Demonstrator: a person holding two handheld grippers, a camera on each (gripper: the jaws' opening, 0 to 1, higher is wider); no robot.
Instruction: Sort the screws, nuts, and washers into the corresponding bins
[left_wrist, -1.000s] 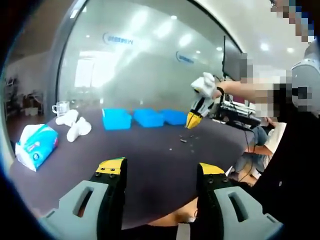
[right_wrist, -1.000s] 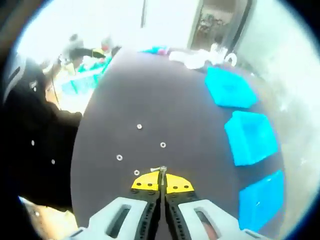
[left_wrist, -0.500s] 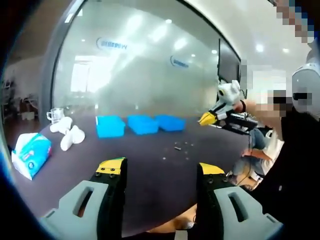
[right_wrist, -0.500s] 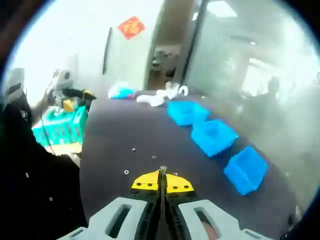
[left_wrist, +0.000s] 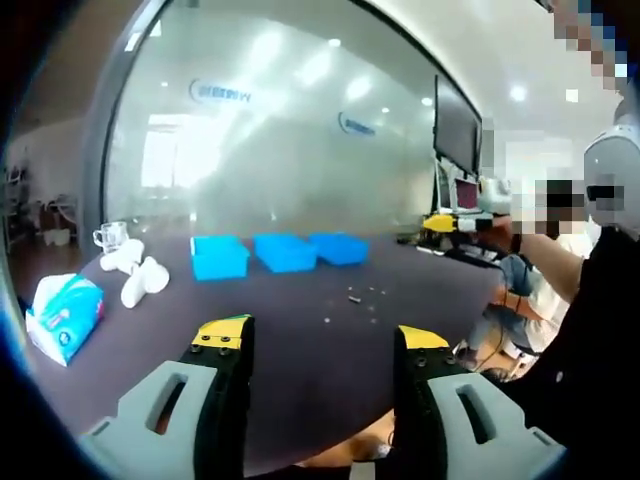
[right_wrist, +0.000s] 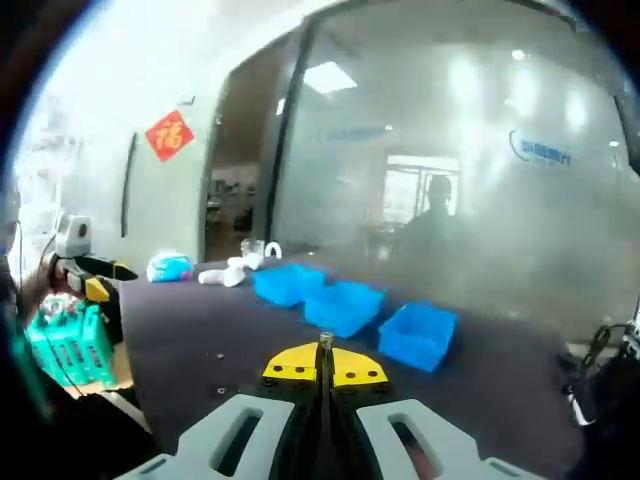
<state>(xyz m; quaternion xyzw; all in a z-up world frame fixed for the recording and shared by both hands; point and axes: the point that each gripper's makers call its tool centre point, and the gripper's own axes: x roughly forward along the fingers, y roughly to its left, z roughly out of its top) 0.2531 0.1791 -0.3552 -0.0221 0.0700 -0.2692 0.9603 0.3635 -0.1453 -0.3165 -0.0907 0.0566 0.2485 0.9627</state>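
Three blue bins (left_wrist: 285, 252) stand in a row at the table's far side, also seen as blue bins (right_wrist: 345, 305) in the right gripper view. Several small loose parts (left_wrist: 355, 297) lie on the dark table (left_wrist: 300, 360) in front of them. My left gripper (left_wrist: 322, 335) is open above the near edge, with nothing between its yellow-tipped jaws. My right gripper (right_wrist: 325, 365) is shut on a small screw (right_wrist: 325, 342) that stands up from its tips. It is held high and level, off the table. In the left gripper view the right gripper (left_wrist: 441, 222) hangs at the right, in a person's hand.
A tissue pack (left_wrist: 62, 315), white cups (left_wrist: 140, 272) and a glass mug (left_wrist: 112, 235) sit at the table's left end. A monitor (left_wrist: 455, 130) stands at the right. A green crate (right_wrist: 65, 345) lies beside the table, below the left gripper (right_wrist: 118, 269). A glass wall stands behind the bins.
My right gripper has risen and tilted up from looking down at the table to looking level across it, keeping the screw. In the left gripper view it moved right. The left gripper barely moved.
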